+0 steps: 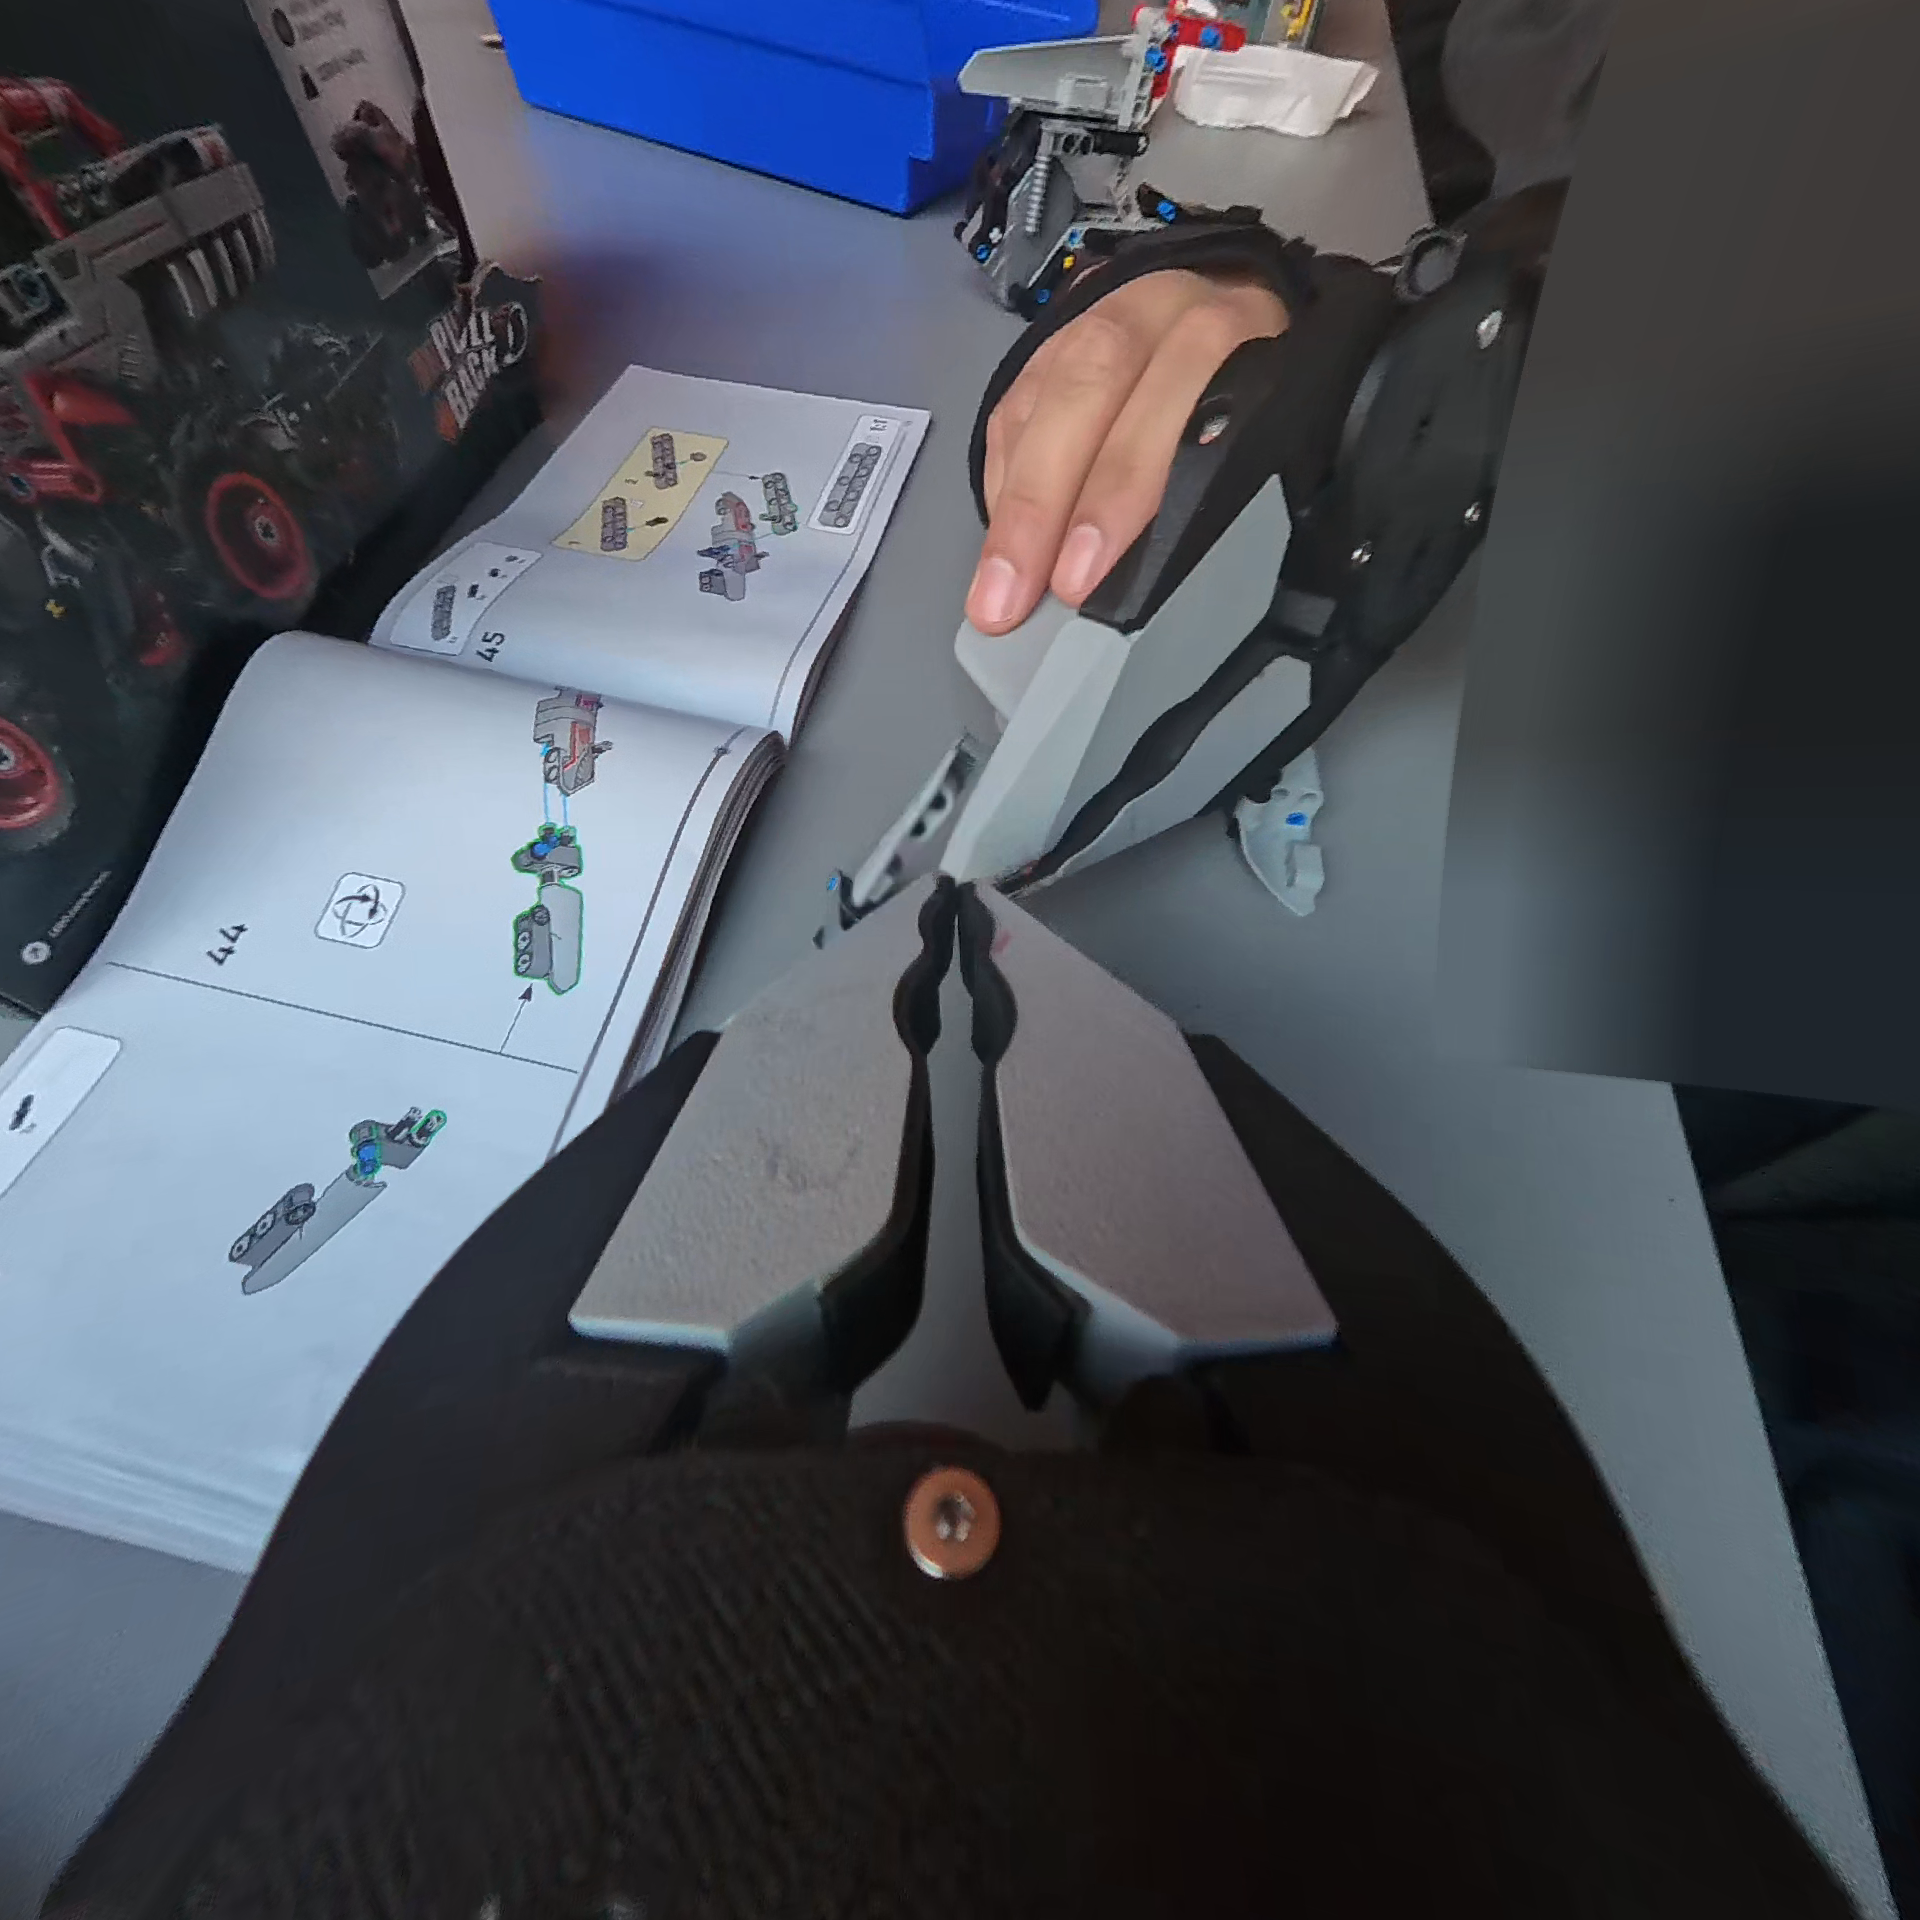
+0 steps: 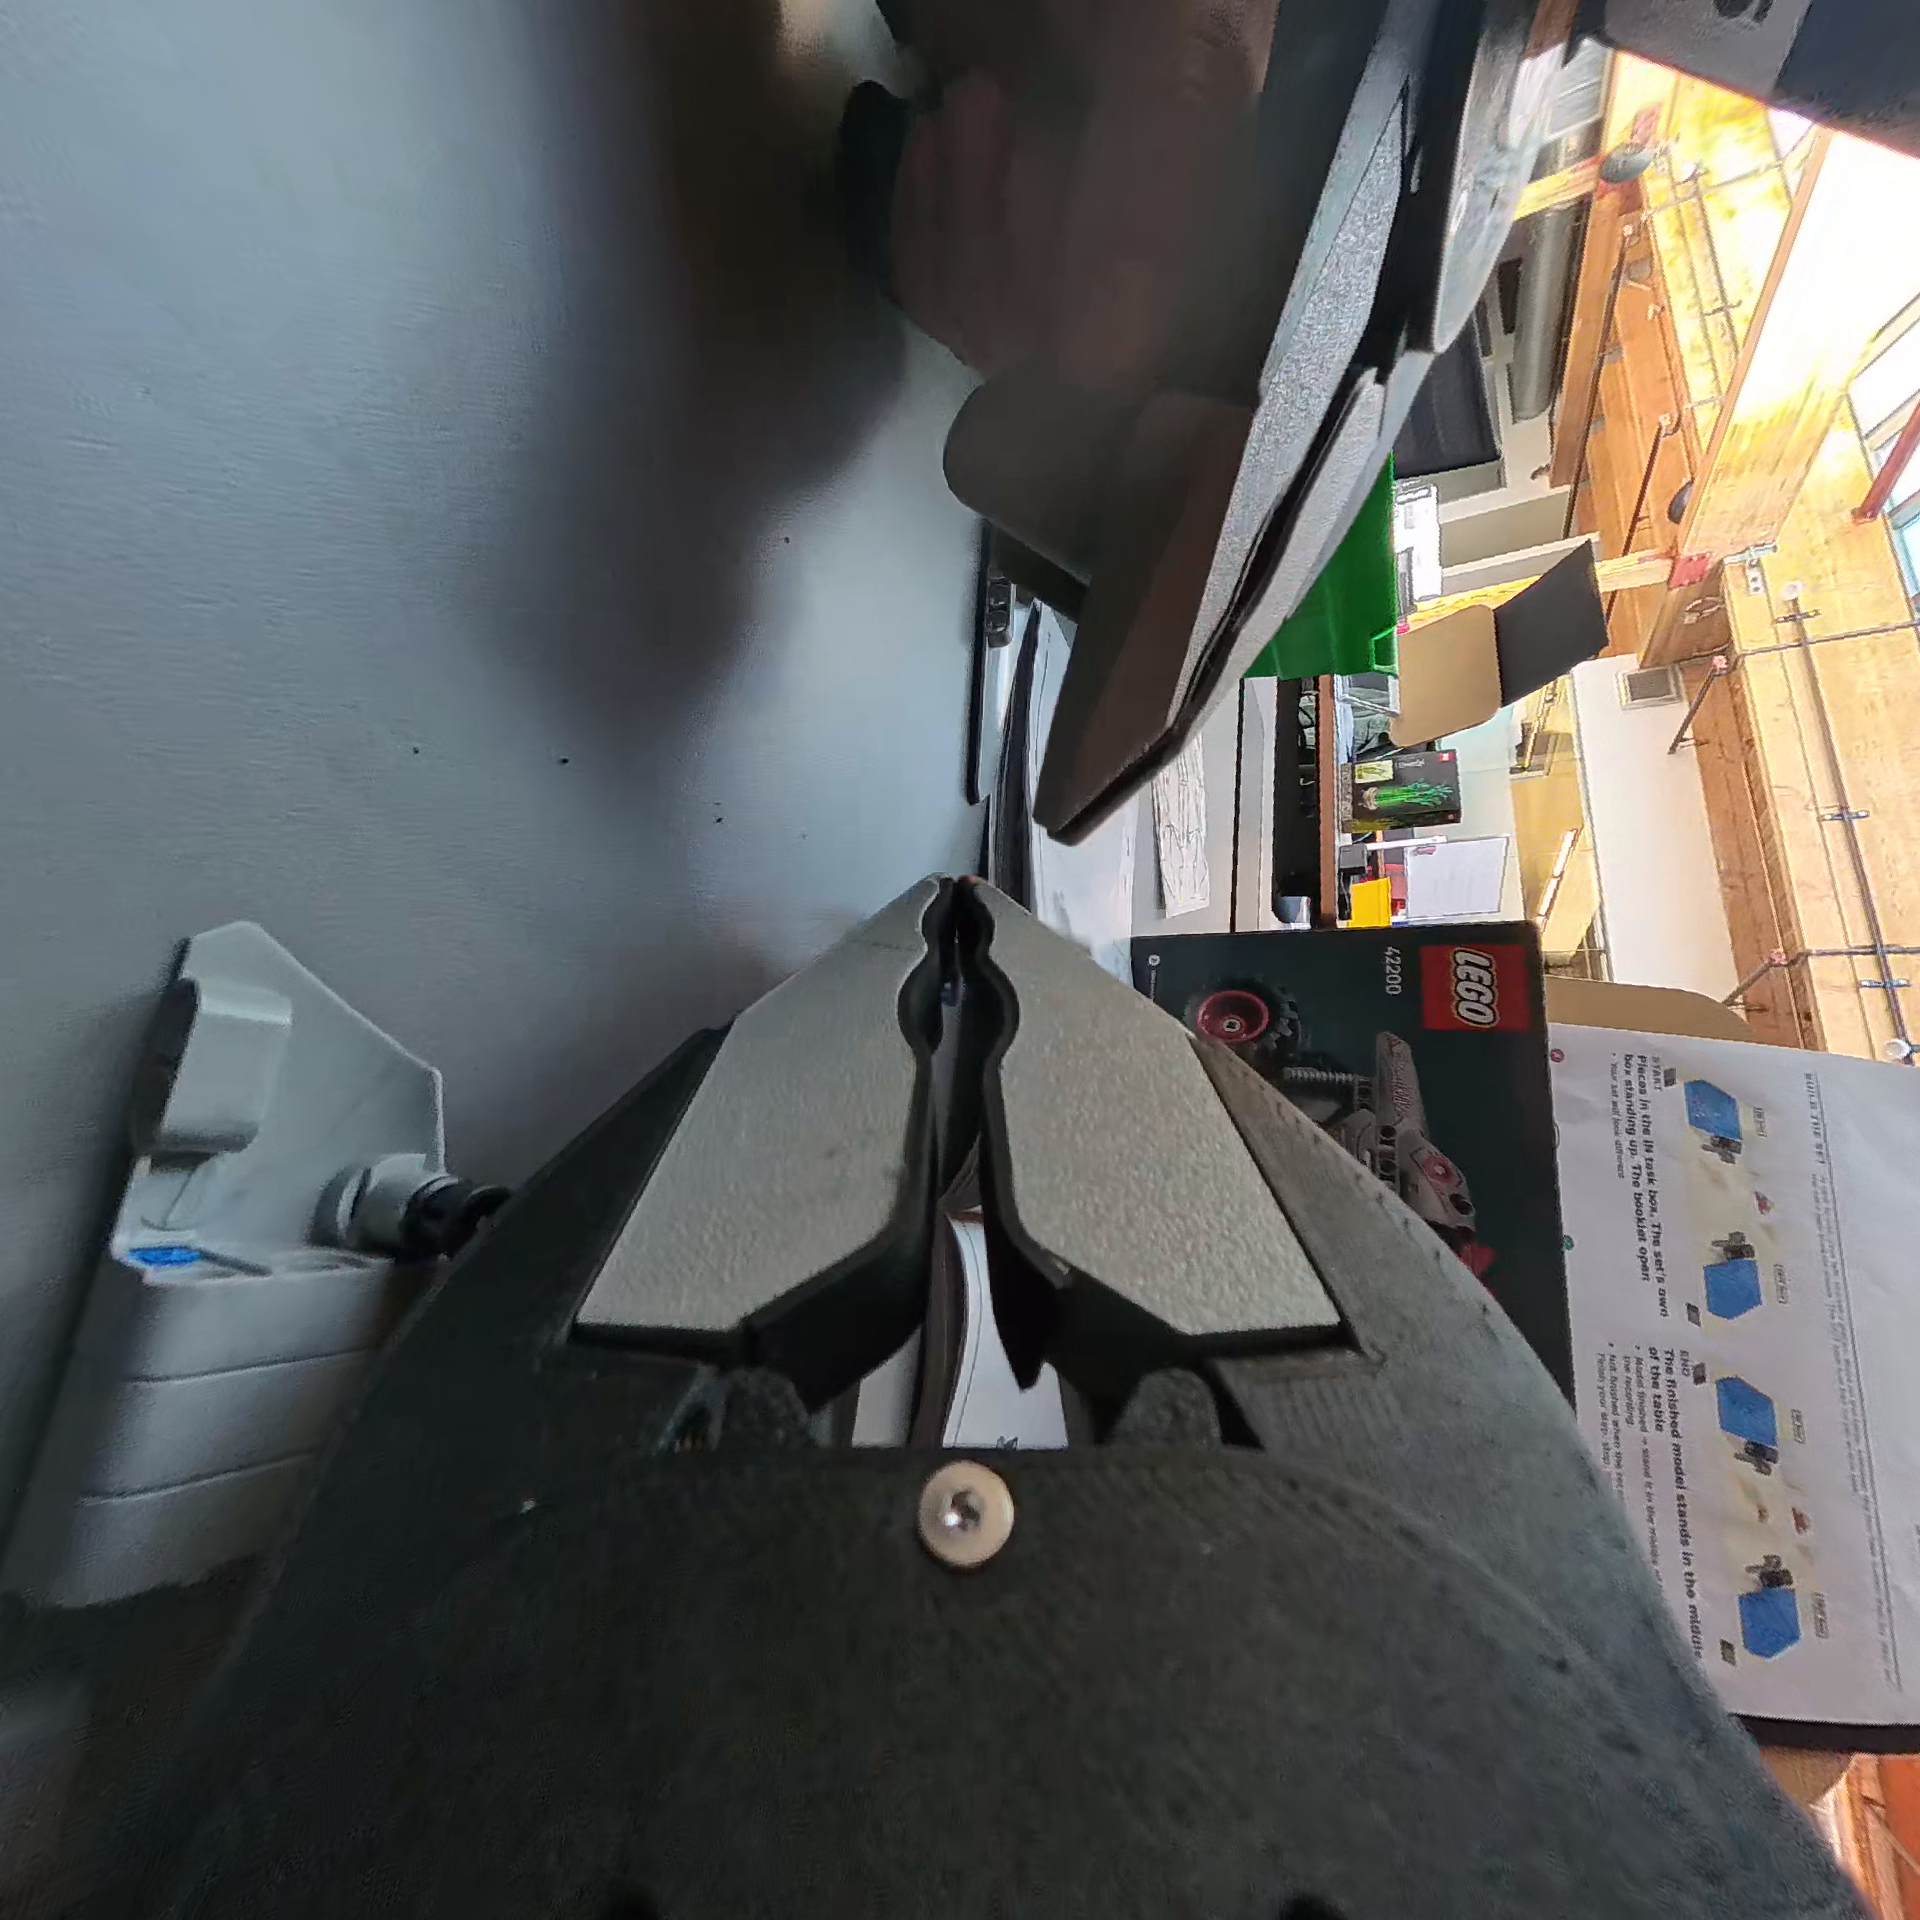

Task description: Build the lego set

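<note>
Left wrist view. Instruction booklet: open flat on the worktop, left of the fingers. Set box: upright, left of and beyond the booklet. Storage bin: far ahead on the worktop. Partly built model: right of the bin. Other gripper: ahead and right, tip near the fingers. Panel piece: on the worktop, behind that gripper. Right wrist view. Panel piece: left of the fingers. Set box: right, with a printed sheet beyond it.

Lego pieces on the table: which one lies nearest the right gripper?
The light grey panel with a blue pin, right beside the right gripper; the half-built grey model stands far back by the blue bin.
</note>
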The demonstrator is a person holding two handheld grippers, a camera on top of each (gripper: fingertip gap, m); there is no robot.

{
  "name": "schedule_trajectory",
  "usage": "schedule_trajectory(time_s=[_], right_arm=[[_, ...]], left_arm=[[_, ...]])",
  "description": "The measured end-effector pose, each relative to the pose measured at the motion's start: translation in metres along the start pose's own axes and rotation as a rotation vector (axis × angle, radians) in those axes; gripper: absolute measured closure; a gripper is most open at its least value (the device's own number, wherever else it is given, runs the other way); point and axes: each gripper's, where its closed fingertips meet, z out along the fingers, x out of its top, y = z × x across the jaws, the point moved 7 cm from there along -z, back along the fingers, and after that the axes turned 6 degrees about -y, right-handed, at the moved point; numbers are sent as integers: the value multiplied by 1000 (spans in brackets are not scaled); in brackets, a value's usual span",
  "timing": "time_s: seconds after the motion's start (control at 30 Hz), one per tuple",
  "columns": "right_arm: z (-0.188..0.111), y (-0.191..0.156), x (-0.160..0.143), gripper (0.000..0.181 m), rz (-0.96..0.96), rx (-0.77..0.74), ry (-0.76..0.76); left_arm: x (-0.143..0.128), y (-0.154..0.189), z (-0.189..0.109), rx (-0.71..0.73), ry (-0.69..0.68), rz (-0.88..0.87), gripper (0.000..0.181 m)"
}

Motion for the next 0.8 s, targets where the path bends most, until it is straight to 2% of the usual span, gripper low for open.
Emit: schedule_trajectory(time_s=[0.13, 0.23, 0.37, 0.4, 0.5, 0.53, 0.7, 0.8], right_arm=[[-1, -1, -2, 181, -1, 10, -3], [-5, 0, -6, 181, 13, 30, 6], [-16, 16, -26, 181, 208, 83, -17], [-19, 21, -36, 181, 296, 131, -48], [-26, 31, -64, 155, 601, 317, -104], [-29, 34, -71, 152, 664, 356, -114], [-32, 25, -76, 150, 816, 546, -121], [-24, 14, -82, 147, 883, 642, -218]], left_arm=[[-1, -1, 0, 1, -7, 2, 181], [-6, -7, -1, 45, -61, 1, 181], [-13, -16, -4, 90, -109, -21, 181], [-13, -17, -4, 96, -112, -23, 181], [-14, -18, -4, 104, -119, -27, 181], [-14, -17, -3, 105, -125, -23, 181], [-15, -16, -2, 110, -143, -7, 181], [-15, -17, -2, 111, -143, -13, 181]])
